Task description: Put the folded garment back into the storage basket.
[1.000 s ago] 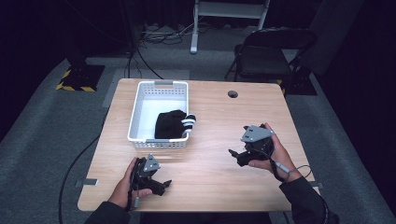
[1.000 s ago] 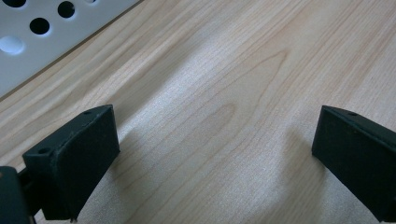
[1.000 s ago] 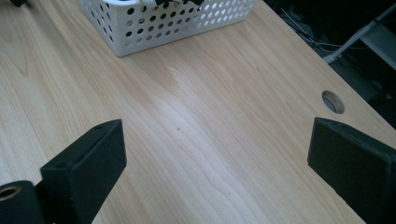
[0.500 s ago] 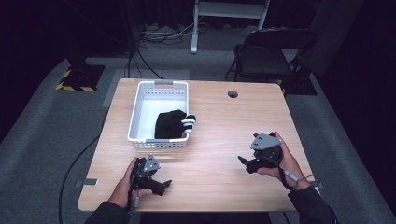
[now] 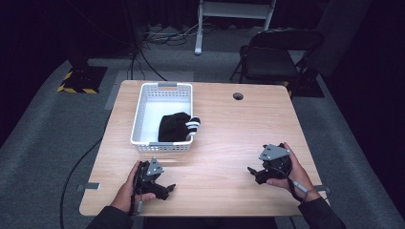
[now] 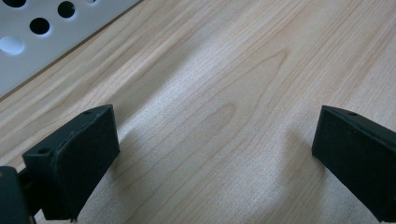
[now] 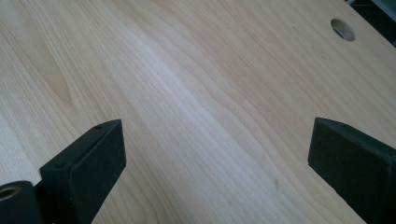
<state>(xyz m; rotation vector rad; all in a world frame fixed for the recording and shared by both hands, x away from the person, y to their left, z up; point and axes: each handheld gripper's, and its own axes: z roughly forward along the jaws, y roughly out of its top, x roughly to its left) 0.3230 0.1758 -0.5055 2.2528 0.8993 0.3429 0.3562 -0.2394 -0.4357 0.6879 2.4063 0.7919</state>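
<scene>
Down at the near edge of the desk (image 5: 224, 124), both tools are just resting on the wood with nothing in them. The left tool (image 5: 162, 188) sits just in front of the white basket (image 5: 143, 107), a little toward its left corner, held by the person's left hand (image 5: 131, 186). In the left gripper view its 2 black jaws are spread wide apart with only bare wood grain between them, and a bit of the basket's perforated wall (image 6: 42, 42) pokes in at the top left corner, so it's pretty close to the basket.

The right tool (image 5: 258, 174) is well off to the right of the basket, also toward the near edge, gripped by the right hand (image 5: 286, 171). Same deal there: in the right gripper view the jaws stand wide open and there's nothing but desk between them. You can spot the round cable hole (image 7: 343, 29) way up in the corner of that view; from above, that hole (image 5: 238, 96) sits off the basket's far right corner.

Inside the basket there's a black piece of clothing (image 5: 173, 126) bunched up at the near end, with a black-and-white striped bit (image 5: 192, 125) draped over the basket's right rim. The far half of the basket is bare white floor. Neither tool touches the basket or the clothing.
</scene>
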